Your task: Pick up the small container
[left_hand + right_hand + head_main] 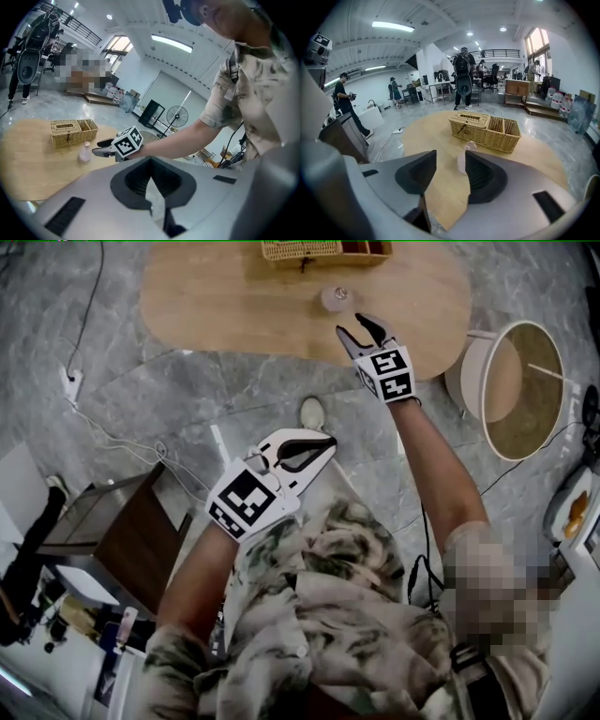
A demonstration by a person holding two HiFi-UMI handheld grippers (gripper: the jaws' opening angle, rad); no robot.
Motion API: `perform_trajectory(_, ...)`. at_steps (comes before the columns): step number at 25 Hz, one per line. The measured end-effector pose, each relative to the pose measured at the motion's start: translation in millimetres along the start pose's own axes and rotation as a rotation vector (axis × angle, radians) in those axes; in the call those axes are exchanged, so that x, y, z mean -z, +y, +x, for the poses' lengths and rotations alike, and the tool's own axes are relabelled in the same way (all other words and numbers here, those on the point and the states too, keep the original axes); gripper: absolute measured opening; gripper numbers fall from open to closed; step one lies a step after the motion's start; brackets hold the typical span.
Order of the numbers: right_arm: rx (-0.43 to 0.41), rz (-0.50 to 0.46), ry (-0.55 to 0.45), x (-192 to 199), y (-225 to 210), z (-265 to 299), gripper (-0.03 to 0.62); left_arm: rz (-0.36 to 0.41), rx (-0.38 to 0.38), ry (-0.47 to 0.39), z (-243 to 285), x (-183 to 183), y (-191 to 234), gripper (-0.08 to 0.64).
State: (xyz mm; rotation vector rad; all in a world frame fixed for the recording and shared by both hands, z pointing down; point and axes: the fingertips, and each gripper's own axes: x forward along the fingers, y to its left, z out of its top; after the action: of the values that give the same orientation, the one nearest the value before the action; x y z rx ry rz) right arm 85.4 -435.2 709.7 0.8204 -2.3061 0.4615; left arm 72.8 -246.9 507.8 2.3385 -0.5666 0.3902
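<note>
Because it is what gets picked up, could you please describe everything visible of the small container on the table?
The small container is a pale, translucent, plastic-looking bottle with a rounded cap. It stands upright on the light wooden table, near the wicker basket but apart from it. Nothing touches it; the open right gripper hovers just short of it.

Grey marble floor (234,390), pale wooden table (216,306), dark cabinet (122,531), round white side table (516,381), white cable (117,440), white walls (431,65), white ceiling (440,18) with strip lights (393,26), tall windows (536,40), mezzanine railing (497,52), standing fan (177,116).
</note>
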Motion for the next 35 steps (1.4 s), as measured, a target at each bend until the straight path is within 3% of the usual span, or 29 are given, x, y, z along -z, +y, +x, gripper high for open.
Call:
perform_trajectory(16,0.061,-0.013,-0.009,24.6,-55.7,102.1,0.236,-0.056,-0.006,-0.009,34.7,18.9,46.7,0.021)
perform_trajectory(26,0.092,-0.025,-0.049,21.6,-59.1,118.0,0.211,-0.103,-0.023,-0.019,29.9,32.0,57.4,0.021)
perform_trajectory(35,0.098,-0.015,-0.045,16.5,-56.7,118.2,0.163,-0.101,-0.027,-0.018,22.5,38.5,59.7,0.021)
